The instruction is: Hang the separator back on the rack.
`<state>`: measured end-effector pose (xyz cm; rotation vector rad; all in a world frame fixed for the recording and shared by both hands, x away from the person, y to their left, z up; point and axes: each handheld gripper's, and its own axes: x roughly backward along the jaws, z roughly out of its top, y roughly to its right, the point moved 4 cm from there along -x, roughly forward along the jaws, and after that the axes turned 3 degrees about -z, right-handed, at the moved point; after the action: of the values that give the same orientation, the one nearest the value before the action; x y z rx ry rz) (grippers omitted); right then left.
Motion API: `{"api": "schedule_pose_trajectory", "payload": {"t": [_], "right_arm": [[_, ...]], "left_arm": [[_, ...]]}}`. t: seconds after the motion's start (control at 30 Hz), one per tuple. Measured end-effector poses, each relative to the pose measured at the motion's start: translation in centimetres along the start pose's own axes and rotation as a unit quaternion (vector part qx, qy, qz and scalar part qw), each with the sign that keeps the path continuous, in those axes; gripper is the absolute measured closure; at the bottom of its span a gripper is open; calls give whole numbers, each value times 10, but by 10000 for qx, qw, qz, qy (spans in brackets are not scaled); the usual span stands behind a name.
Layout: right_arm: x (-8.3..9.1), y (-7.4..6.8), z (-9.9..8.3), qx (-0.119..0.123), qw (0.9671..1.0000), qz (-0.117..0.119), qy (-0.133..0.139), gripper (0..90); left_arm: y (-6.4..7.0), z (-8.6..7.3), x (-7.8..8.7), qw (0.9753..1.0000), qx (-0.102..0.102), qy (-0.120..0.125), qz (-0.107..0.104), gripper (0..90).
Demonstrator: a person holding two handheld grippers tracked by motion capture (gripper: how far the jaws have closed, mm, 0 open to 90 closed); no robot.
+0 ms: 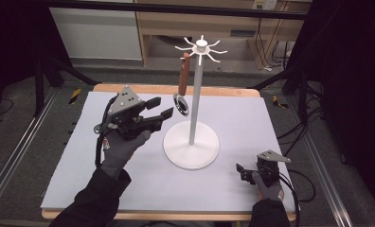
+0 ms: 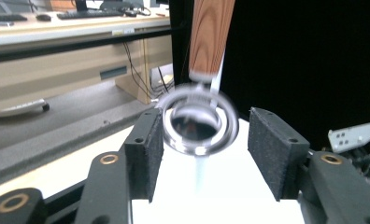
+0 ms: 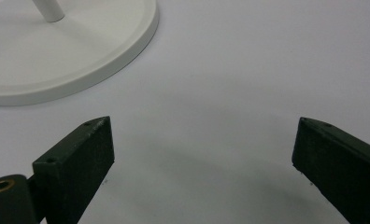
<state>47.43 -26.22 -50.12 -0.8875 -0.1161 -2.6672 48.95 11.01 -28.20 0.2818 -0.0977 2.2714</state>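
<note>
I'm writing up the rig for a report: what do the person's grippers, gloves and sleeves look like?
Both grippers are black, each with two jaws faced in dark textured pads and brass-coloured pivot rivets. The left gripper and right gripper each carry a grey three-cornered plate on top and trail a black cable. The hands wear grey gloves with a red mark at the cuff, and the sleeves are black.

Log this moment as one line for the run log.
left gripper: open, raised beside utensil | utensil: hanging from rack, wooden handle, ring end blurred | right gripper: open, low over table, empty
</note>
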Motion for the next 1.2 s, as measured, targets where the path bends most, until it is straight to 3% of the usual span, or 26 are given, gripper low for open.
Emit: {"api": "schedule_pose_trajectory", "payload": {"t": [0.1,0.13,0.23,0.27,0.3,0.4,0.43,0.53,0.57,0.73,0.77,1.2], "right_arm": [[0,0,0,8,10000,-5,-7,59],[0,0,0,8,10000,-5,-7,59],[0,-1,-1,-11,10000,-8,-19,59],[0,-1,-1,-11,10000,-8,-19,59],[0,-1,-1,-12,10000,-13,-16,58],[-1,-1,-1,-2,10000,-14,-19,58],[-1,-1,-1,10,10000,-21,-10,58],[0,-1,-1,17,10000,-32,-10,57],[0,-1,-1,18,10000,-35,-7,56],[-1,-1,-1,17,10000,-53,-13,56],[0,-1,-1,17,10000,-60,-18,55],[0,1,-1,47,9998,-166,-47,50]], "left_arm": [[-6,-21,6,9997,208,-147,-62,428],[-6,-21,6,9997,208,-147,-62,423],[-14,-44,10,9992,249,-323,30,413],[-14,-44,10,9992,249,-323,30,408],[-19,-56,12,9986,323,-408,51,406],[-24,-69,14,9979,384,-513,79,401],[-29,-82,15,9969,412,-652,147,393],[-34,-94,17,9961,488,-719,180,377],[-39,-107,19,9947,515,-856,235,372],[-47,-129,24,9920,598,-1054,368,363],[-52,-139,26,9903,620,-1163,432,360],[-74,-178,47,9841,736,-1386,832,336]]}}
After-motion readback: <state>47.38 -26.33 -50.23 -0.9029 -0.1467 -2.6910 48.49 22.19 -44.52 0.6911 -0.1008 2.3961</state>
